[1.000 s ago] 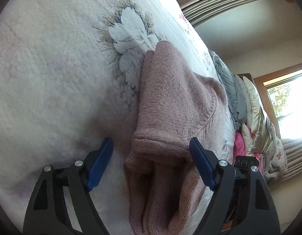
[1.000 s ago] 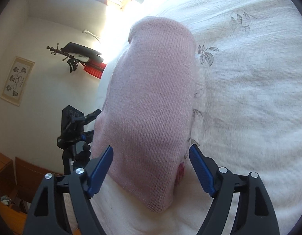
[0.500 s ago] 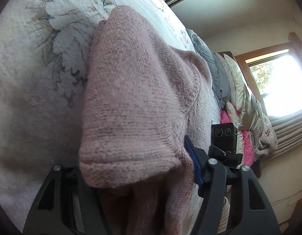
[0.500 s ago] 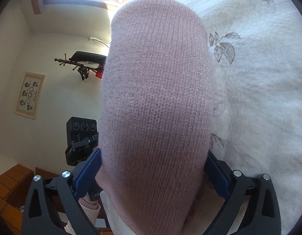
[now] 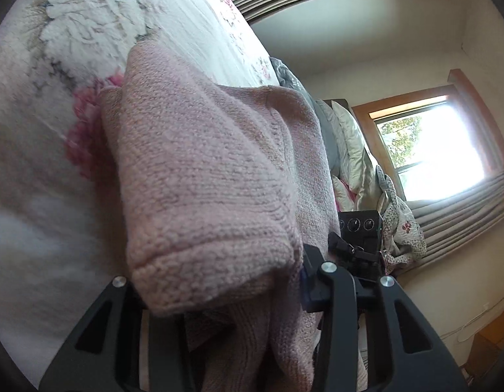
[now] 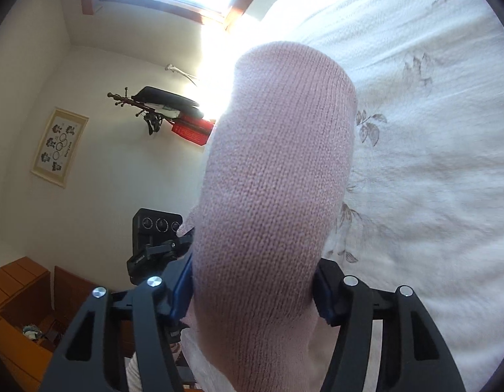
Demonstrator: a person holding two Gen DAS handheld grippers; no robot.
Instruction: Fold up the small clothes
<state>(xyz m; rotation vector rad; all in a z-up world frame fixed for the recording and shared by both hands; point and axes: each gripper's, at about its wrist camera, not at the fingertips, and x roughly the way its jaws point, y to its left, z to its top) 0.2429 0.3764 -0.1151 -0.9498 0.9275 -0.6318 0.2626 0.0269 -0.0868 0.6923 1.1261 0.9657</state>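
Since a second ago, both grippers have closed in on the pink knitted garment (image 5: pixel 199 170), which then lay between wide-open fingers and is now filling the space between them in each view. The left gripper (image 5: pixel 219 287) is pinching a thick folded hem of the knit, its fingers drawn narrow against the wool; only a sliver of the blue pad (image 5: pixel 303 289) on the right-hand finger is showing, the other being buried under the fabric. The right gripper (image 6: pixel 252 290) is likewise clamping a rounded fold of the same garment (image 6: pixel 271 202), with a blue pad (image 6: pixel 181 289) pressing in on each side of the bundle. The garment is being held just above the white floral bedspread (image 5: pixel 98 26), its far end appearing to rest on the cover beside a pink embroidered flower (image 5: pixel 83 137) in the left wrist view. In the right wrist view the knit is rising up the middle of the picture, with the bedspread (image 6: pixel 425 150) and its grey leaf motifs spreading to the right. Pillows (image 5: pixel 353 150) are piling up along the bed's edge near a sunlit window (image 5: pixel 431 150) with grey curtains. In each wrist view, the opposite gripper's black camera housing (image 6: pixel 157 228) is peeking out from behind the wool, before a pale wall carrying a framed picture (image 6: pixel 59 147).
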